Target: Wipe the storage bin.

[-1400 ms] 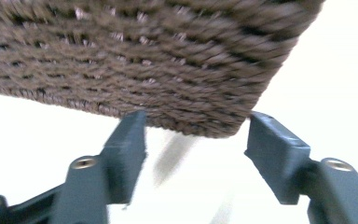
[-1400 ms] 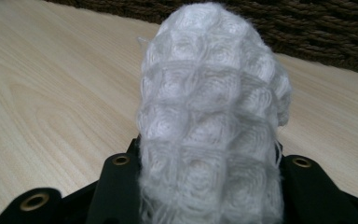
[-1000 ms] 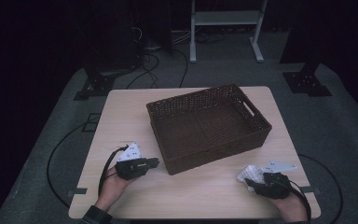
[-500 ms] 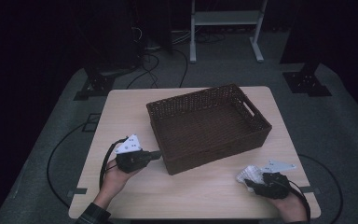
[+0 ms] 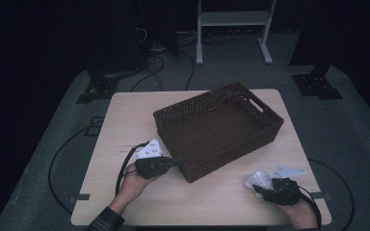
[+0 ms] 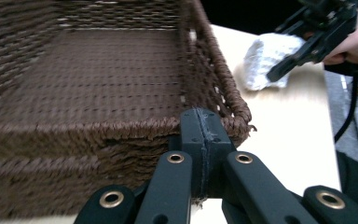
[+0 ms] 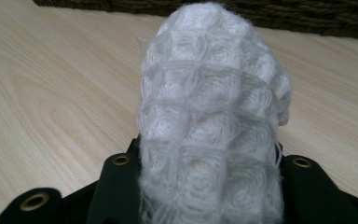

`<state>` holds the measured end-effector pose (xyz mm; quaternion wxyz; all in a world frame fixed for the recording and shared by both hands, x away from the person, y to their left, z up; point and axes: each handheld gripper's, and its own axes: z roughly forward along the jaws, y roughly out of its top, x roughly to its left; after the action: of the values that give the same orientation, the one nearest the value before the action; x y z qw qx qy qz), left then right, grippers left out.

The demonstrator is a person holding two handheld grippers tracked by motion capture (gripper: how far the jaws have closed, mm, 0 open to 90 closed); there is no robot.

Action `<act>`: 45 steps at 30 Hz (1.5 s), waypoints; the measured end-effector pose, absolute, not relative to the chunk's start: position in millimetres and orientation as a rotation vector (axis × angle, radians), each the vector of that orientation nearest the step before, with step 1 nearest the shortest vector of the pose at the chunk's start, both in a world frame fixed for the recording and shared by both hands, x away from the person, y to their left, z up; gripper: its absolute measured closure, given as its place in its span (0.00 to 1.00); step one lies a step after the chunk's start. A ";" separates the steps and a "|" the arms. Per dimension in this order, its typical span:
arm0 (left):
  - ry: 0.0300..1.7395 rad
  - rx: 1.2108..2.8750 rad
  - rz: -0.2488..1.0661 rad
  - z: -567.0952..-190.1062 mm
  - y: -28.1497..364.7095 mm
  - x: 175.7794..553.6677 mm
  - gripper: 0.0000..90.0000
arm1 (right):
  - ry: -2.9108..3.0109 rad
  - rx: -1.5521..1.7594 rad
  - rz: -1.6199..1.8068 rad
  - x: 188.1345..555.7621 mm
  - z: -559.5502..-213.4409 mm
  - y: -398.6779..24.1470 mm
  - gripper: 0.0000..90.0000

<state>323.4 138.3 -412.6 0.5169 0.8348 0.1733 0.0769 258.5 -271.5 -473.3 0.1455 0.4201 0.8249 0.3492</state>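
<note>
A dark brown wicker basket (image 5: 270, 126) stands empty in the middle of the wooden table (image 5: 125, 115). My left gripper (image 5: 177, 162) is shut with nothing in it, its tips right at the basket's near left wall. In the left gripper view the pads (image 6: 193, 135) press together just in front of the basket (image 6: 98, 135) rim. My right gripper (image 5: 265, 188) rests at the table's front right, shut on a white knitted cloth (image 5: 258, 180). The cloth (image 7: 209, 121) bulges up between the black jaws. From the left gripper view, the right gripper (image 6: 317, 32) and the cloth (image 6: 265, 60) lie beyond the basket's corner.
The basket has a handle slot (image 5: 256, 103) in its far right wall. Bare tabletop (image 7: 51, 84) stretches left of the cloth, with the basket's wall (image 7: 214, 11) just behind. Cables (image 5: 58, 163) trail off the table's left, and a white shelf frame (image 5: 233, 29) stands behind.
My left gripper has moved right and slightly up, from the table's front left to the basket's wall. The right gripper and its cloth have stayed put.
</note>
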 end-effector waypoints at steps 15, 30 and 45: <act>0.353 2.017 0.132 -412.5 87.8 325.8 1.00 | 2.374 1.202 0.990 257.0 -472.4 -273.3 0.63; 0.485 2.036 0.244 -390.3 133.1 362.3 0.55 | 2.360 1.204 1.000 256.8 -470.9 -275.9 0.63; 0.598 2.064 0.369 -363.6 153.1 432.2 0.49 | 2.354 1.209 1.002 256.4 -470.7 -277.4 0.63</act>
<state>432.2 153.1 -363.6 0.4624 0.8394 0.2431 0.1499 256.4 -277.4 -470.7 0.1551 0.4222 0.8218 0.3497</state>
